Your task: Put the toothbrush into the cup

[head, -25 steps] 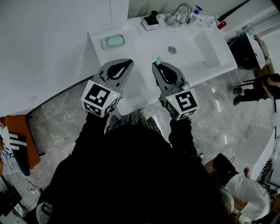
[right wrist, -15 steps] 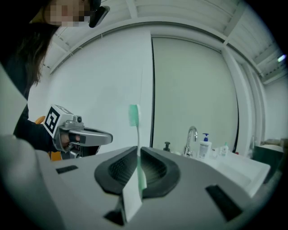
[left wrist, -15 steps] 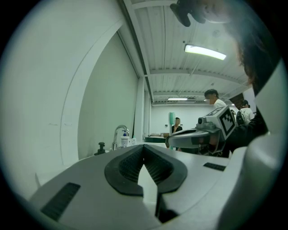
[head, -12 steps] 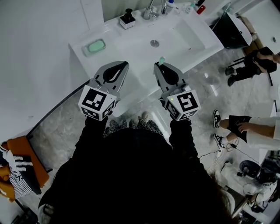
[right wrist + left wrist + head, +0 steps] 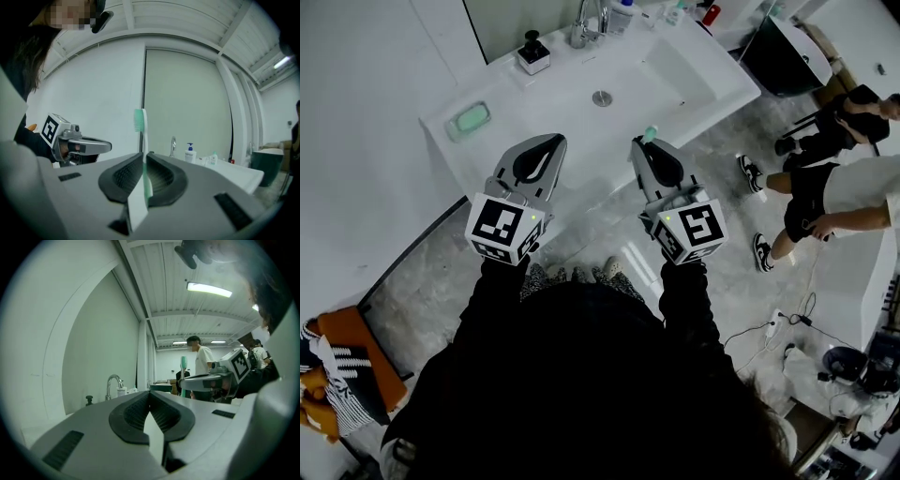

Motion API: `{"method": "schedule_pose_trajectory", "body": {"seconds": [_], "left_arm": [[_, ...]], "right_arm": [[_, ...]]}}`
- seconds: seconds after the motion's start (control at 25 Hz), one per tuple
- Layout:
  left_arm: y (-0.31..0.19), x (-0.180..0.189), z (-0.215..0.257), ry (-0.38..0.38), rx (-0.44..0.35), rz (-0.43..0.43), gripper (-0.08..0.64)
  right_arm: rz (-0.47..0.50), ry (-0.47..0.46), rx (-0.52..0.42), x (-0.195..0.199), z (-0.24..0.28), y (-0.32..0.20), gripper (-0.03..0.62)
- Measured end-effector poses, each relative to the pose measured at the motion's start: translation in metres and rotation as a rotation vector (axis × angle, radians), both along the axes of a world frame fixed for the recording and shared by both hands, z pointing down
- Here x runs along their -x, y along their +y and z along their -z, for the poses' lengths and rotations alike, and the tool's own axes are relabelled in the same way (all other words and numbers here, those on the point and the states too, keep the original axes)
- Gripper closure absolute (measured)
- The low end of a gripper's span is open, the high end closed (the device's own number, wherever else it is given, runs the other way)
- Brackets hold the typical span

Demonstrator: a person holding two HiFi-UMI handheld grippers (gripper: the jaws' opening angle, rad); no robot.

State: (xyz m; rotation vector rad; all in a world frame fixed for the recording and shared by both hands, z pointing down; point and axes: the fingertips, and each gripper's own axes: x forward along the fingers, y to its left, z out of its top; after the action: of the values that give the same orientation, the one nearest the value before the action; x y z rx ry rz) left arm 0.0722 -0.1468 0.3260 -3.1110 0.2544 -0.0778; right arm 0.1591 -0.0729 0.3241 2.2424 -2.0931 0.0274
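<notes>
head view, left gripper (image 5: 547,141): held out level over the front of the white washbasin (image 5: 534,94); its jaws are together with nothing in them.
head view, right gripper (image 5: 645,146): level beside the left one and apart from it; its jaws are clamped on the toothbrush (image 5: 649,135), whose green head pokes up past the tips.
head view, washbasin: a soap dish (image 5: 472,118) with a green bar sits near the left corner, the drain (image 5: 601,97) lies in the bowl, and the faucet (image 5: 589,17) stands on the back rim.
head view, surroundings: grey marble floor (image 5: 422,262); bystanders (image 5: 834,187) are to the right of the basin.
left gripper view, own jaws: the black pads meet at the tips, closed on nothing.
left gripper view, beyond: the faucet stands to the left past the tips. The right gripper is on the right, with the toothbrush upright in it. A ceiling light (image 5: 208,289) glows above.
right gripper view, own jaws: the pads pinch the toothbrush handle; the brush stands upright between them, with the green bristle head above the tips.
right gripper view, beyond: the left gripper is on the left, jaws together. On the right, the faucet and a pump bottle (image 5: 190,153) stand on the basin.
</notes>
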Motion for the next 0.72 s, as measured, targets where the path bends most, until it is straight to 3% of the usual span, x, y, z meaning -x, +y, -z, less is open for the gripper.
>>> {"method": "schedule_pose_trajectory", "body": {"seconds": [0.44,0.72], "left_arm": [[0.055,-0.094,-0.001,0.009,-0.014,0.038,0.551],[0.074,-0.129,-0.005,0.001,-0.014,0.092,0.551]], "right_arm": [[0.011,-0.001,-0.023,-0.098,0.0,0.057,0.561],[0.048,-0.011,-0.029,-0.141,-0.004,0.074,0.561]]}}
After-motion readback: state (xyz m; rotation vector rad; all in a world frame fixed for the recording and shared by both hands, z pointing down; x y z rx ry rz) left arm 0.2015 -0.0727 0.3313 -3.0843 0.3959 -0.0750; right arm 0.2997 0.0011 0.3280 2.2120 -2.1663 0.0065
